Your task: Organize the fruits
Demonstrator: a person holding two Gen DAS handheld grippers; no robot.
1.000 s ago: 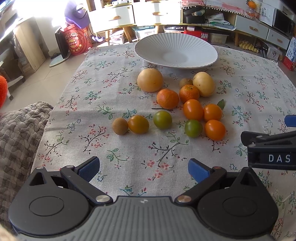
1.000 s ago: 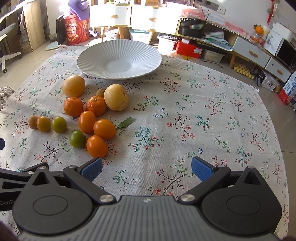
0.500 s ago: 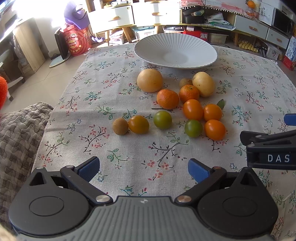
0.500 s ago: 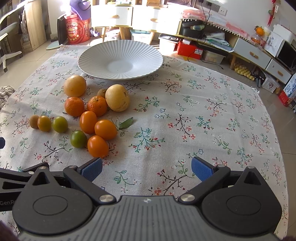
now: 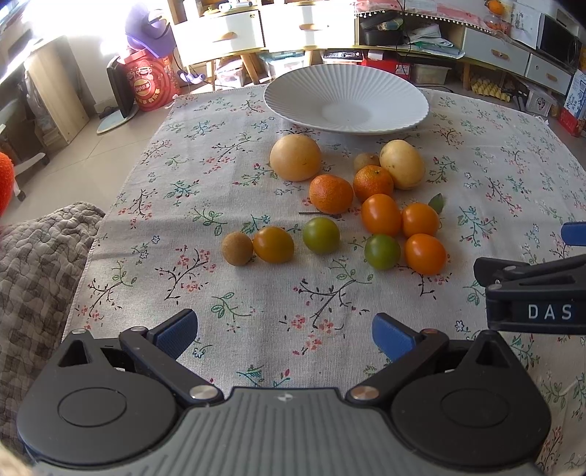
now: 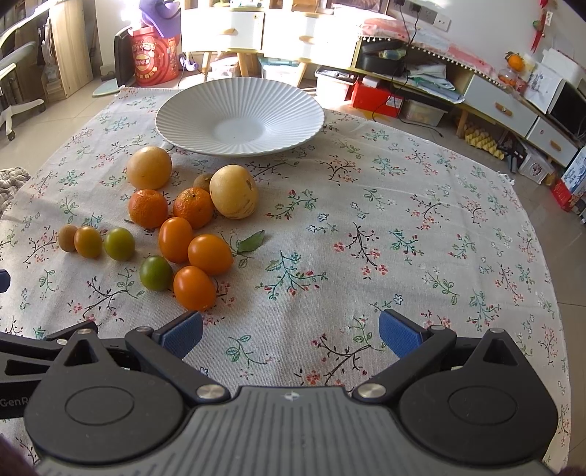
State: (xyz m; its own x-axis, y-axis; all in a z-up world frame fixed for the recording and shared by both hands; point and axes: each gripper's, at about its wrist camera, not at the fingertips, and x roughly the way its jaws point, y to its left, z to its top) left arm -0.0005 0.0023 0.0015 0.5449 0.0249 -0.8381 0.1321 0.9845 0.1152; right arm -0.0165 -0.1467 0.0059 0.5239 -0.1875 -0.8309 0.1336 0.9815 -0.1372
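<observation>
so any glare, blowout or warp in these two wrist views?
Left wrist view: the window corner at top left is blown out, the plate is evenly lit, and the fruit cast short soft shadows. Right wrist view: the white drawers behind are overexposed. Both show fisheye bending at the tablecloth edges, with the fruit sharp.

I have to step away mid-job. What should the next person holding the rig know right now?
Left hand-held gripper: open, holding nothing, above the cloth.
Right hand-held gripper: open, holding nothing.
White plate: at the far end of the floral tablecloth, nothing in it.
Fruits: all loose on the cloth in front of the plate.
Done: nothing yet. Left: every fruit.
</observation>
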